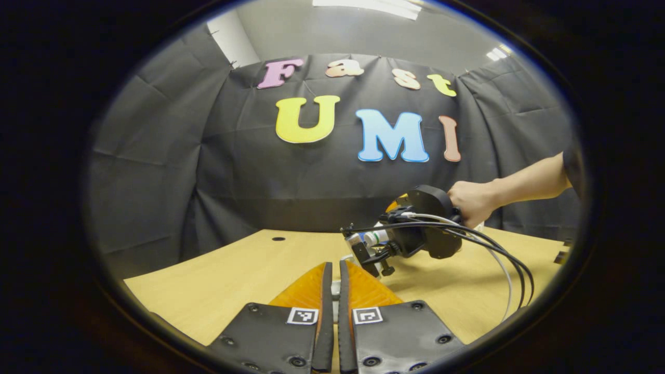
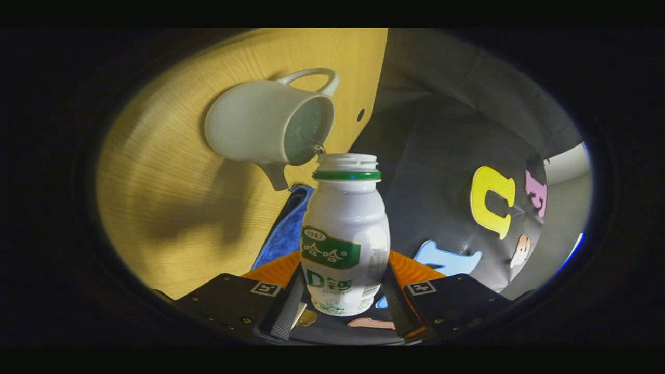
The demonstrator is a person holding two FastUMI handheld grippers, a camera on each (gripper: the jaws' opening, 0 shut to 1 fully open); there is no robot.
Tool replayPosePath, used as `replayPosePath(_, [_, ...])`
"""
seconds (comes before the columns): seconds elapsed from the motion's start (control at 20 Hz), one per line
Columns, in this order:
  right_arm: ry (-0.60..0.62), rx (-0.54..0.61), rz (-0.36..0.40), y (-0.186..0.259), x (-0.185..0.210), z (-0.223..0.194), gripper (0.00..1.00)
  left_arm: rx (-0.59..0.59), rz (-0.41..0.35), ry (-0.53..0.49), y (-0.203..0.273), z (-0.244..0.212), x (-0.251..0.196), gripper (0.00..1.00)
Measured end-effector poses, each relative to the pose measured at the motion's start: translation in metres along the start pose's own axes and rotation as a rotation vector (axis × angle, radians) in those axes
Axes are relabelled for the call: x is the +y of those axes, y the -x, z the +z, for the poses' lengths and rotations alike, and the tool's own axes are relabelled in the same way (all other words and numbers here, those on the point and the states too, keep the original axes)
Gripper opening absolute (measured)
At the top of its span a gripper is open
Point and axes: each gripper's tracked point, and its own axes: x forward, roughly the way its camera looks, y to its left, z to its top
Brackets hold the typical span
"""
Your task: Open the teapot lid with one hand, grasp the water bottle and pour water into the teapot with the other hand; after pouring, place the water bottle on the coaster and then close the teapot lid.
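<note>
**Over the worktop, the bottle is tipped at the teapot**

In the right gripper view, the right hand-held gripper [image 2: 343, 306] pinches the bottle [image 2: 345, 234] with both fingers pressing its sides. The bottle has no cap on and is tipped over, with its mouth right at the teapot [image 2: 260, 130] opening, at about 11 o'clock from the bottle. The teapot has no lid on, and something wet seems to sit inside it. A small drip seems to hang at the pot's rim, but it is too small to be sure. A blue cloth [image 2: 288, 228] lies on the worktop [image 2: 171, 218] just below the teapot.

In the left gripper view, the left hand-held gripper [image 1: 332, 280] has its fingers pressed close together. Something small seems to sit between them, maybe the lid, but I cannot tell. At 2 o'clock a hand [image 1: 470, 202] holds the other gripper above the worktop.

I think the pouring step is going on now. When enough water is in, the bottle must be turned upright slowly so nothing spills, then set on the coaster. After that the lid goes back on the pot.
</note>
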Motion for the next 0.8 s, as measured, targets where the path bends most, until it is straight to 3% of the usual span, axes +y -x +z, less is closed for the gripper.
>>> replayPosePath(0.3, [0.071, -0.019, -0.024, 0.003, -0.006, 0.004, 0.72, 0.001, 0.006, 0.001, -0.002, 0.001, 0.002, 0.10])
replayPosePath(0.35, [0.078, -0.022, -0.024, 0.004, -0.006, 0.004, 0.57, 0.002, 0.004, 0.005, -0.001, -0.001, 0.002, 0.10])
replayPosePath(0.4, [0.088, -0.024, -0.024, 0.003, -0.006, 0.005, 0.72, 0.005, 0.001, 0.006, -0.001, -0.002, 0.001, 0.11])
replayPosePath(0.8, [0.162, -0.029, -0.053, -0.002, -0.014, 0.006, 0.72, 0.005, -0.002, -0.007, -0.001, -0.003, -0.001, 0.10])
